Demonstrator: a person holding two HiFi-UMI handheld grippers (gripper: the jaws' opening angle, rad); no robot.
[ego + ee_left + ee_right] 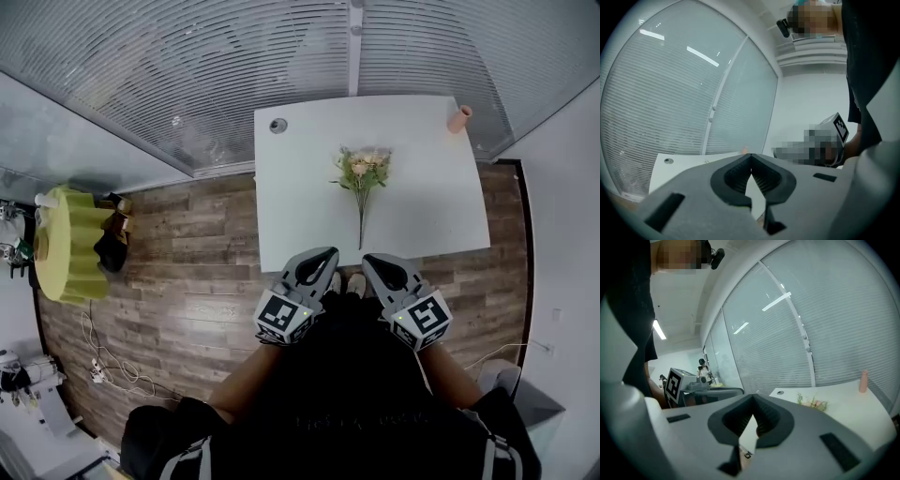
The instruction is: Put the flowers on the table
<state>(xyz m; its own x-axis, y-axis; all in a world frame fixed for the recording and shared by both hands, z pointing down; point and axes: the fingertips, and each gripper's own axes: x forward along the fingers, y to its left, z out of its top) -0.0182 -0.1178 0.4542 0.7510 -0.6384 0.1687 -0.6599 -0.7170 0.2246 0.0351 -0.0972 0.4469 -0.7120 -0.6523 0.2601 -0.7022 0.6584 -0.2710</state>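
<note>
A small bunch of pink and cream flowers (362, 172) lies on the white table (300, 206), blooms toward the far side and its stem pointing back at me. The right gripper view shows the flowers (813, 402) low on the tabletop. My left gripper (322, 256) and right gripper (372, 262) hang side by side at the table's near edge, short of the stem's end. Both are shut with nothing between the jaws, as the left gripper (750, 168) and right gripper (753, 409) views show.
A pink vase (459, 118) stands at the table's far right corner, also in the right gripper view as a pink vase (864, 380). A round cable hole (277, 125) sits at the far left corner. A yellow-green stool (70, 242) stands on the wood floor at left. Blinds run behind the table.
</note>
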